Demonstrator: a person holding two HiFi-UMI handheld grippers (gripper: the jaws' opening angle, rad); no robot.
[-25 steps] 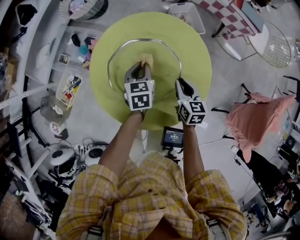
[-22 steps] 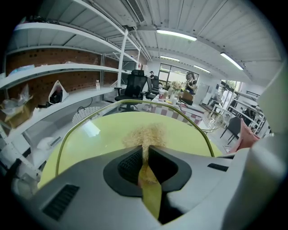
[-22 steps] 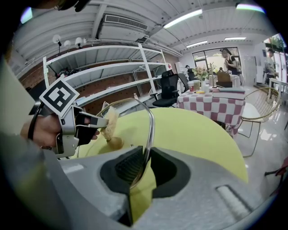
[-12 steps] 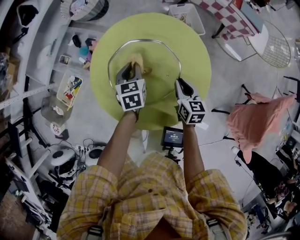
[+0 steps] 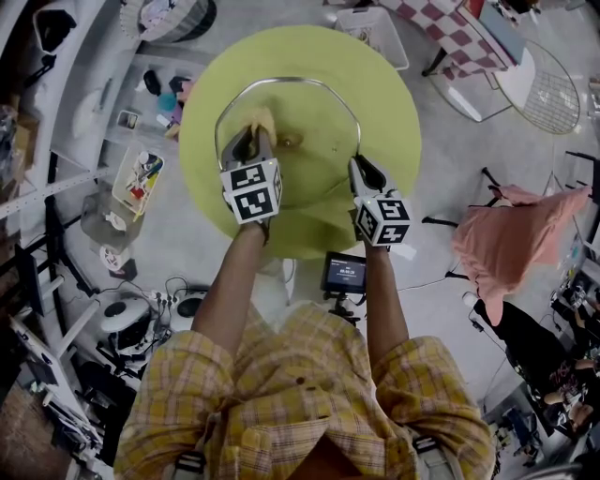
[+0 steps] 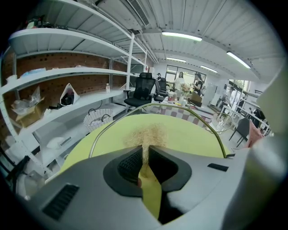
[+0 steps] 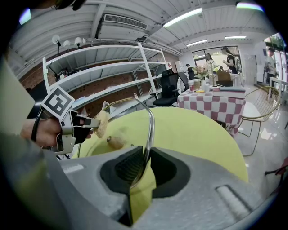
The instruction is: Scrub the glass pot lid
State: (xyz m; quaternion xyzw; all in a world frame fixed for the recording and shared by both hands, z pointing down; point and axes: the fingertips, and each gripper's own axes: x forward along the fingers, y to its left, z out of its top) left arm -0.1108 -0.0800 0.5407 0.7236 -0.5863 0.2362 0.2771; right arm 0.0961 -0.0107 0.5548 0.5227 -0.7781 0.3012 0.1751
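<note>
The glass pot lid (image 5: pixel 314 117) with a metal rim lies on the round green table (image 5: pixel 394 112). Its knob (image 7: pixel 116 142) shows near the middle in the right gripper view. My left gripper (image 5: pixel 252 133) is shut on a tan fibrous scrubber (image 5: pixel 263 119), which is pressed on the left part of the glass. In the left gripper view the scrubber (image 6: pixel 148 134) sticks out past the shut jaws of the left gripper (image 6: pixel 145 150). My right gripper (image 5: pixel 357 165) is shut on the lid's rim (image 7: pixel 150 121) at its right edge, the metal band running between the jaws of the right gripper (image 7: pixel 145 157).
White shelving (image 5: pixel 103 103) with small items stands left of the table. A white basket (image 5: pixel 377 28), a checkered table (image 5: pixel 450 28) and a wire chair (image 5: pixel 553 94) lie beyond. A small screen (image 5: pixel 344 274) sits below the table's near edge. Pink cloth (image 5: pixel 511 234) hangs at the right.
My left gripper has slid to the left across the lid with the scrubber in it. The right gripper has stayed clamped on the rim.
</note>
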